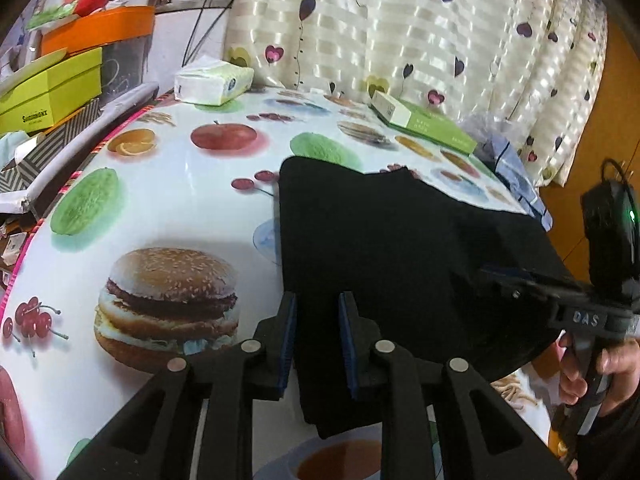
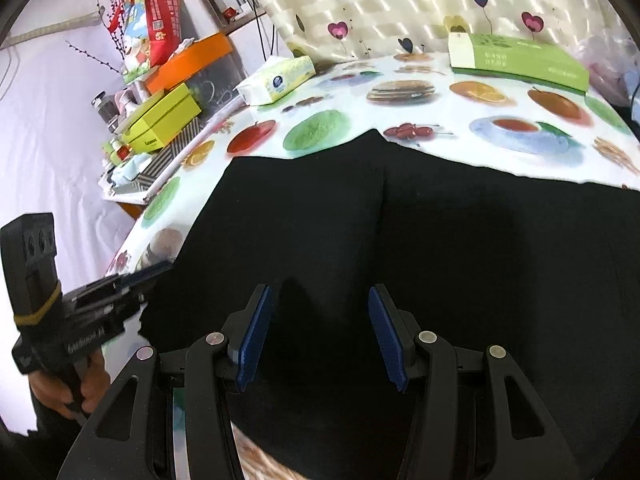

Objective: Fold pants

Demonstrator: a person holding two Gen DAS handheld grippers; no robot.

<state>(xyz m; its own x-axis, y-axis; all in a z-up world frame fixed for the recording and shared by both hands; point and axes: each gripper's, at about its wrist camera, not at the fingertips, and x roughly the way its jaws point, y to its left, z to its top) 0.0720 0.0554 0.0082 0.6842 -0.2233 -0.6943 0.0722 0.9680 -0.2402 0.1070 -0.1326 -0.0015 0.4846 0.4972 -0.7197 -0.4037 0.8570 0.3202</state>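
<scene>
black pants (image 2: pixel 400 240): folded, flat on fruit-print tabletop (image 1: pixel 180 208), 6 o'clock edge | left tongs (image 1: pixel 318 344): parted, over pants' 9 o'clock edge, gripping nothing | right tongs (image 2: pixel 320 336): spread wide above cloth, empty | tissue pack (image 1: pixel 214 82) 11 o'clock, green box (image 2: pixel 520 60) 1 o'clock

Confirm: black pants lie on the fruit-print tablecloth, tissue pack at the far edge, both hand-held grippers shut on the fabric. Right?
Not quite. The black pants do lie on the tablecloth, with the tissue pack at the far edge, but neither gripper is shut. The left hand-held gripper and right hand-held gripper both stand open over the fabric, as each wrist view shows.
</scene>
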